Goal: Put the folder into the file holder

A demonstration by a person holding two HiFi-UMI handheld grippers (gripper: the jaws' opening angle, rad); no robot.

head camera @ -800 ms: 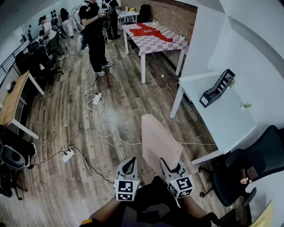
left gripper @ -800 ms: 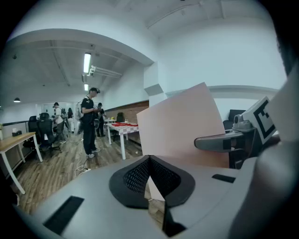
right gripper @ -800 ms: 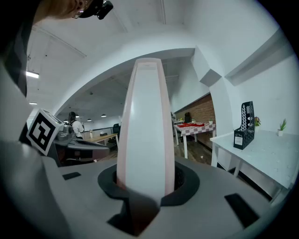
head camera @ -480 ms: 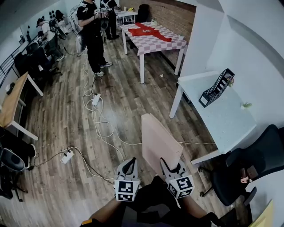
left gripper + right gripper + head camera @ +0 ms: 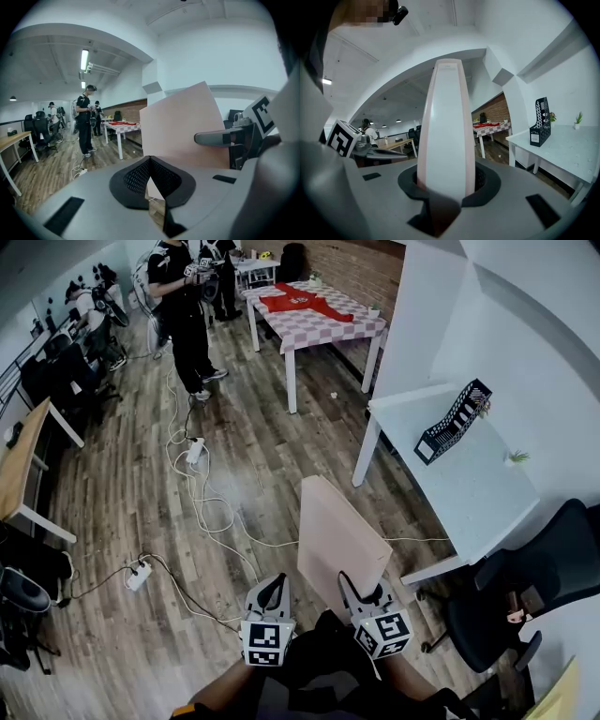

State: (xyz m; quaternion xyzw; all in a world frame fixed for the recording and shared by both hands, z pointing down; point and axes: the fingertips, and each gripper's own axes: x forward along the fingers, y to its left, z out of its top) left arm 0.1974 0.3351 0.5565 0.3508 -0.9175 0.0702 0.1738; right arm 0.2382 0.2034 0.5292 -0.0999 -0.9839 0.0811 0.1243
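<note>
**Pink folder (image 5: 342, 538) in the grip, file holder (image 5: 457, 421) well ahead**

Clamped at its lower end by the right hand-held gripper (image 5: 364, 594), the folder stands upright over the wooden floor (image 5: 253, 474), in front of the person. The left hand-held gripper (image 5: 272, 594) hangs just beside it, jaws closed together on nothing. The black mesh file holder stands on the white surface (image 5: 483, 498) off to the right, well apart from the folder. The step in hand appears to be the carry; the next move likely calls for reaching the surface and lining the folder's edge up with a slot before lowering it in
</note>
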